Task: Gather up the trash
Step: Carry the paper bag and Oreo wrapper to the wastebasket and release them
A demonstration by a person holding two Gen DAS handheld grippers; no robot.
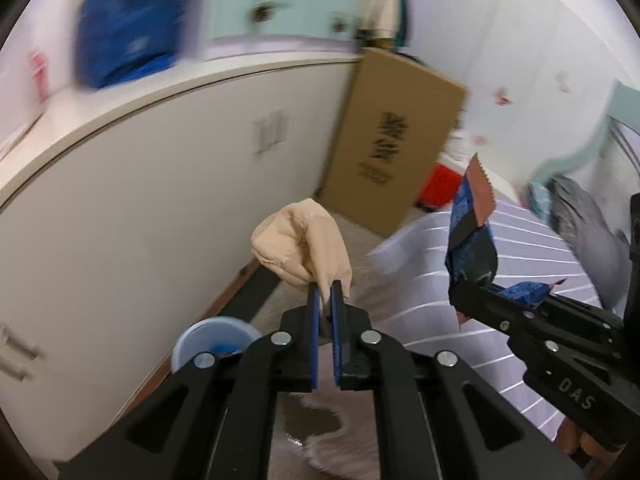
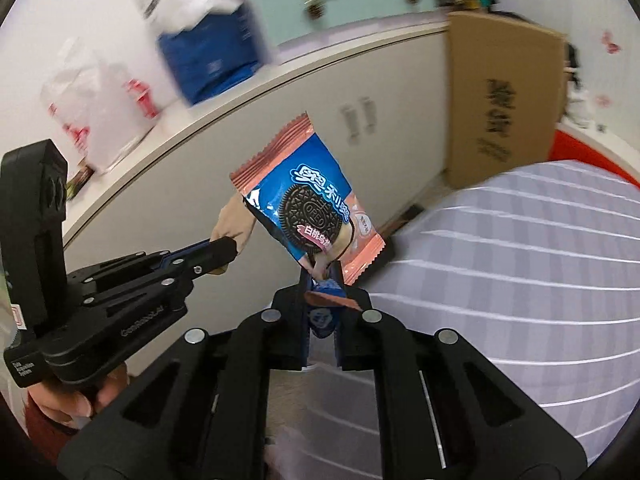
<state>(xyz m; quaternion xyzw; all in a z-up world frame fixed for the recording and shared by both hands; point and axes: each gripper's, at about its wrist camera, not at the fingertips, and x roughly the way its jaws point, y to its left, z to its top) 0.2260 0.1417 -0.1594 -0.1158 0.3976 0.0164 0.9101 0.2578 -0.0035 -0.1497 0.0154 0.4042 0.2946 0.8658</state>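
Note:
My left gripper (image 1: 326, 290) is shut on a crumpled beige wad (image 1: 302, 240) that sticks up past its fingertips. That same wad (image 2: 236, 220) shows at the tip of the left gripper (image 2: 230, 246) in the right wrist view. My right gripper (image 2: 320, 274) is shut on a blue and pink Oreo wrapper (image 2: 308, 200), pinched by its lower corner and standing up above the jaws. In the left wrist view the wrapper (image 1: 472, 232) appears edge-on in the right gripper (image 1: 460, 292). Both grippers are held in the air, side by side, above the floor beside a bed.
A light blue bin (image 1: 212, 340) stands on the floor below my left gripper, against a long white cabinet (image 1: 140, 200). A flat cardboard box (image 1: 396, 140) leans at the cabinet's end. A striped bed cover (image 2: 520, 260) fills the right. Bags (image 2: 208, 40) sit on the cabinet top.

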